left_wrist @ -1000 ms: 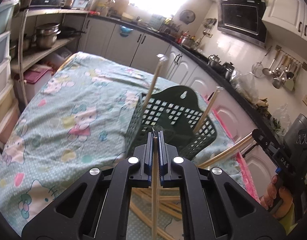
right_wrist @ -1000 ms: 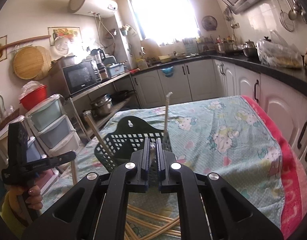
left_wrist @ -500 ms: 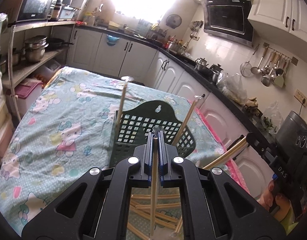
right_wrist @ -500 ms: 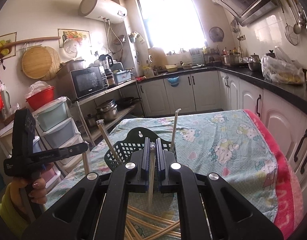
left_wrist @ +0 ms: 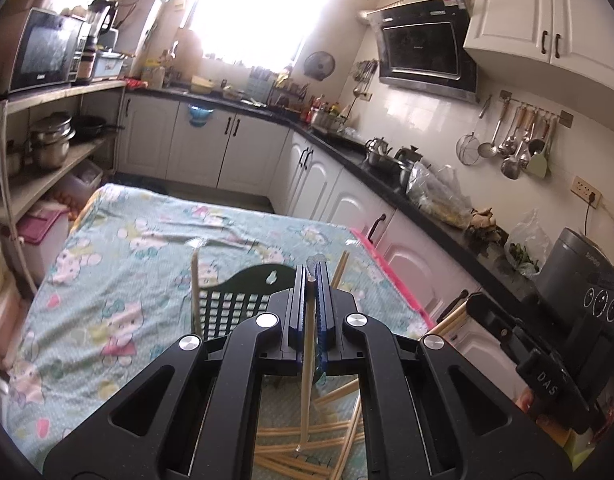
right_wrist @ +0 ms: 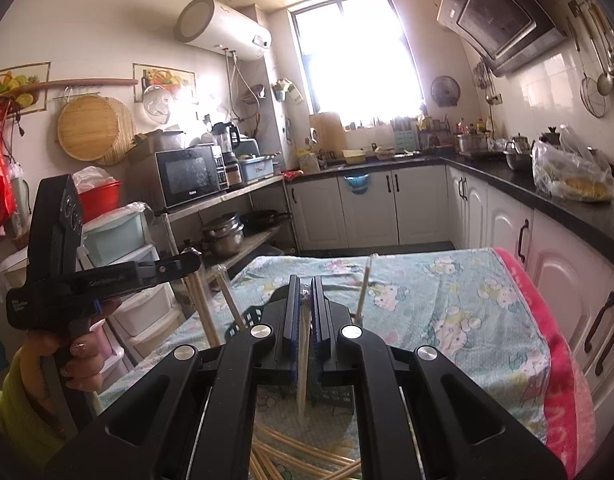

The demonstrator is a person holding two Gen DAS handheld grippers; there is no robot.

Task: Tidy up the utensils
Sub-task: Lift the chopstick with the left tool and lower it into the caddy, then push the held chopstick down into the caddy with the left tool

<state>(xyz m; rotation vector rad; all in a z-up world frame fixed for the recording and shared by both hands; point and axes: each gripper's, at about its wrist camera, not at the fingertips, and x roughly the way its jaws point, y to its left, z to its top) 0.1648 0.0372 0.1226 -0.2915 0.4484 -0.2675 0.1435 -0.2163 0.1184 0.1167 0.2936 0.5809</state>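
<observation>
A: Near edge of the table (left_wrist: 119, 280): loose chopsticks (left_wrist: 307, 446) piled, lots left.
B: Grippers?
A: Left gripper (left_wrist: 311, 280) pinching one chopstick (left_wrist: 306, 380) upright; right gripper (right_wrist: 303, 292) pinching another chopstick (right_wrist: 302, 372).
B: Basket?
A: Green basket (left_wrist: 231, 306) mid-table, two sticks standing inside. Barely started, I'd judge.

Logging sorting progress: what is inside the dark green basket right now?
Two chopsticks stand in the basket: one at its left side, one at its right. The left tool hides the basket's middle and floor, so anything lying there cannot be seen.
</observation>
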